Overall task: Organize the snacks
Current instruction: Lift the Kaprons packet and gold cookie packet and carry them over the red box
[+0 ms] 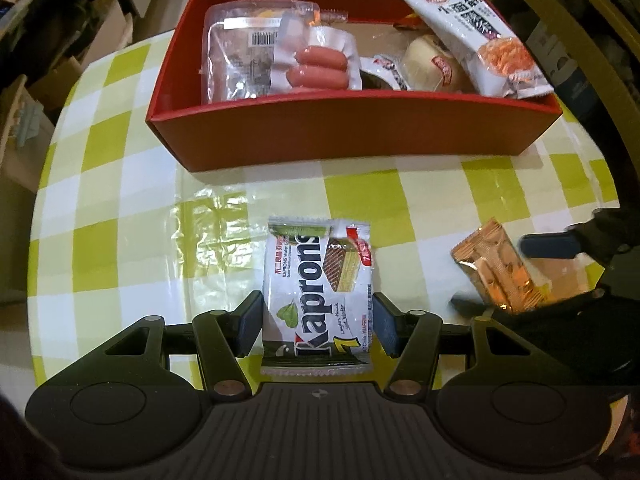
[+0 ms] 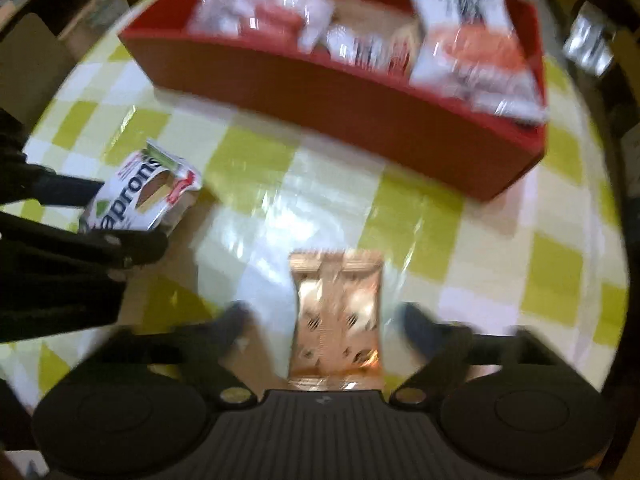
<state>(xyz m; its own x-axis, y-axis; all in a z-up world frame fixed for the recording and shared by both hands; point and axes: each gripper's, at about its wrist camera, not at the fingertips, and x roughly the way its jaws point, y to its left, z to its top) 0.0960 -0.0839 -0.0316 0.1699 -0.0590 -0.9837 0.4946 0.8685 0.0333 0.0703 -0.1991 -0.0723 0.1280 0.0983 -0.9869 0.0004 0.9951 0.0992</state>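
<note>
Left gripper: pads pressed against both sides of the Kaprons wafer pack. Right gripper: fingers wide, copper packet between, untouched (view blurred). Bare checked tablecloth ahead; red box of snacks beyond, near wall facing.

red box, green-white checked cloth, seemingly copper packet

A cluttered storeroom or home storage corner, by the look; cardboard boxes stacked at upper left; a checked plastic tablecloth covers the table; shelving at upper right.
</note>
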